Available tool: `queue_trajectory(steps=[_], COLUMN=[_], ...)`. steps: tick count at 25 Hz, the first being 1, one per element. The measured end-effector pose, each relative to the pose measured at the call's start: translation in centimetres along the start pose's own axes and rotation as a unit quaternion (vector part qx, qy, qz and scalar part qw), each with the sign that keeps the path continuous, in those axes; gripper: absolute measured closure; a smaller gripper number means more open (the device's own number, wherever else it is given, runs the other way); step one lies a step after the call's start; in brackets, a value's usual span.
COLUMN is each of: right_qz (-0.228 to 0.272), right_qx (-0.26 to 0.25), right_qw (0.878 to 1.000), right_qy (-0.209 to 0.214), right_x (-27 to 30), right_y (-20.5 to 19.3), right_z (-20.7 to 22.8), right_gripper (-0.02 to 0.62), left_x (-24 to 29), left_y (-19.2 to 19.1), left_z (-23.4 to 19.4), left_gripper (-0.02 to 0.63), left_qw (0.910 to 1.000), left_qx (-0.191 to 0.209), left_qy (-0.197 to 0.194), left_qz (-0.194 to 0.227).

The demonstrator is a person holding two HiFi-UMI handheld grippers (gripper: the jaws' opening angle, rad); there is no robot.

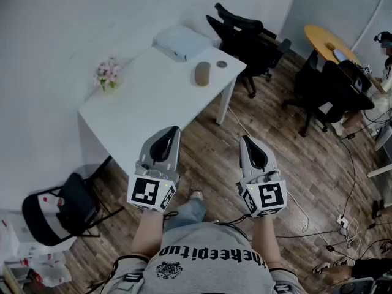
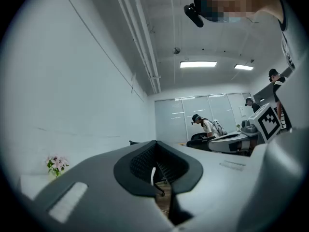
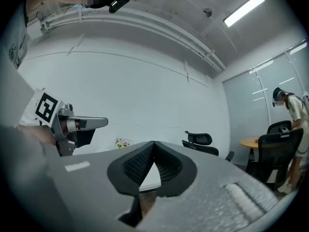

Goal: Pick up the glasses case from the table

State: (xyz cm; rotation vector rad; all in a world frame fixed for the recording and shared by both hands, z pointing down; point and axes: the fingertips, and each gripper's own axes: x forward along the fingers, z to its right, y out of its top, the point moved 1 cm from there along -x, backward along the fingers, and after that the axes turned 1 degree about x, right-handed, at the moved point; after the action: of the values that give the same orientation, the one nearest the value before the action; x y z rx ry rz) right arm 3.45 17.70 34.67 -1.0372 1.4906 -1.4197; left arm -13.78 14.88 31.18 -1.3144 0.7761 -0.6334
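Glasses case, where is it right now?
In the head view the brown glasses case sits on the white table toward its far right end, near the white box, beside a small dark disc.

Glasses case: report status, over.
Left gripper, right gripper: jaws shut, empty, short of the white table. Glasses case untouched on it, near white box. Nothing seen in the way.

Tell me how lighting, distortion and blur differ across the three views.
Head view: dim, even light, white table sharp. Left gripper view: fisheye circle, black corners, ceiling light panel glaring. Right gripper view: same fisheye, wall pipes bowed, foreground dark against the bright wall.
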Motion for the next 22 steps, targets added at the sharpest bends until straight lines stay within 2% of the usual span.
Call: queue_trajectory(steps=[12, 22], right_qz=[-0.005, 0.005], right_qx=[0.001, 0.015], right_qw=[1.000, 0.999], right_qy=[-0.003, -0.028], right_x=[1.8, 5.8], right_y=[-0.1, -0.4], right_z=[0.2, 1.6], right_gripper=[0.592, 0.592], left_x=[1.6, 4.8], left_y=[-0.3, -1.8], left_z=[-1.4, -4.6], left_gripper=[0.594, 0.594], left_qw=[1.0000, 0.9997], left_qx=[-0.005, -0.003], left_qy=[-0.007, -0.022], left_qz=[-0.003, -0.004])
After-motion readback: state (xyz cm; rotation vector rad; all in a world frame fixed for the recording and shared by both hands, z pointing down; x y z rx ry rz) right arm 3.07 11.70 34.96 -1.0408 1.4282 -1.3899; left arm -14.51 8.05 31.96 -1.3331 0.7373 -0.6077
